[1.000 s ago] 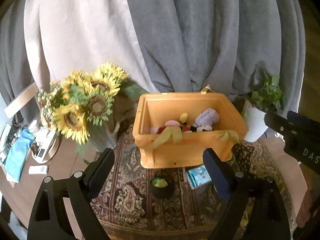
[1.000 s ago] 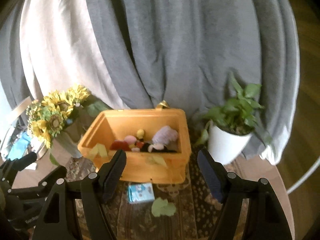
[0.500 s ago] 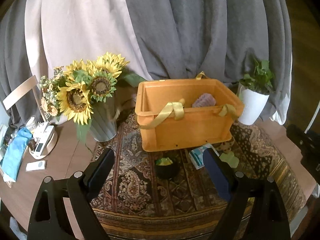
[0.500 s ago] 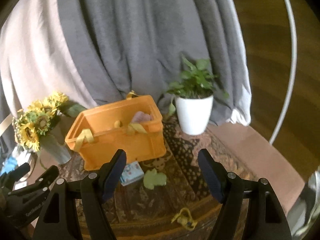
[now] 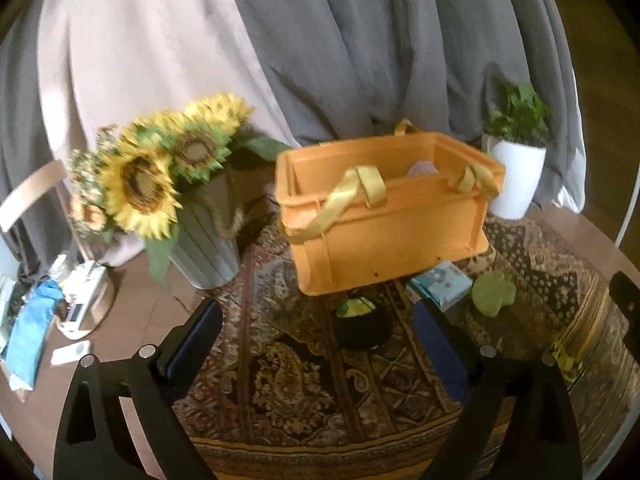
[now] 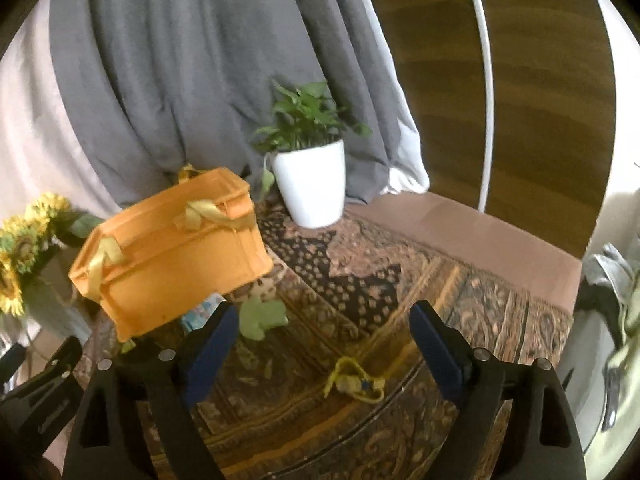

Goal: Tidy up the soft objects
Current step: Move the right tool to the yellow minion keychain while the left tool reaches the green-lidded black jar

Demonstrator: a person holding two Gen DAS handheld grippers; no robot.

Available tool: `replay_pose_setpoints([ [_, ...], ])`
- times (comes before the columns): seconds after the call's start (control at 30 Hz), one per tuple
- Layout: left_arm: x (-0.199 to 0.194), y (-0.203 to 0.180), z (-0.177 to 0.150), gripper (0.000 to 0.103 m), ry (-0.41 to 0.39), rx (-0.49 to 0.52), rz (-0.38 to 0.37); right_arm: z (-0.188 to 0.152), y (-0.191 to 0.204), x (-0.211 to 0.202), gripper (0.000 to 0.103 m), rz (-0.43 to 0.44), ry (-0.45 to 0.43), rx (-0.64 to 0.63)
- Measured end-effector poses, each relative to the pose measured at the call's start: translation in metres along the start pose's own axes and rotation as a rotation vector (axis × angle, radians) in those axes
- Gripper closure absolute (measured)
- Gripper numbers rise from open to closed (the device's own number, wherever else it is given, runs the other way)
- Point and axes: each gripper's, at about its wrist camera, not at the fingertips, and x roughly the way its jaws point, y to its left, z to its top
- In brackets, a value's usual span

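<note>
An orange crate (image 5: 384, 216) with yellow ribbon handles stands on the patterned cloth; a lilac soft toy (image 5: 422, 168) peeks over its rim. The crate also shows in the right wrist view (image 6: 172, 252). In front of it lie a green soft toy (image 5: 492, 294), also in the right wrist view (image 6: 262, 318), a light blue packet (image 5: 440, 284) and a black-and-green soft object (image 5: 362, 322). A small yellow soft toy (image 6: 354, 382) lies near the table's front edge. My left gripper (image 5: 320, 332) is open and empty. My right gripper (image 6: 324, 336) is open and empty above the yellow toy.
A grey pot of sunflowers (image 5: 160, 176) stands left of the crate. A white pot with a green plant (image 6: 310, 184) stands to its right. Small items and a blue cloth (image 5: 28, 340) lie at far left. Grey curtains hang behind.
Both grippers have pulled back and down from the crate. The right one has swung right, bringing the yellow toy and table edge into view.
</note>
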Motion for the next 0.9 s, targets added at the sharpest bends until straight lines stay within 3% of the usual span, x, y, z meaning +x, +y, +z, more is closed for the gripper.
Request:
replay_pose_setpoints([
  [0.4,0.052,-0.008,-0.019,0.003,0.066,0.013,-0.091,-0.037,-0.004,0.038,0.015,-0.148,0.094,0.079],
  [0.9,0.104,-0.019,-0.025,0.003,0.156,-0.004,-0.084,-0.057,-0.006,0.080,0.015,-0.253,0.191,0.144],
])
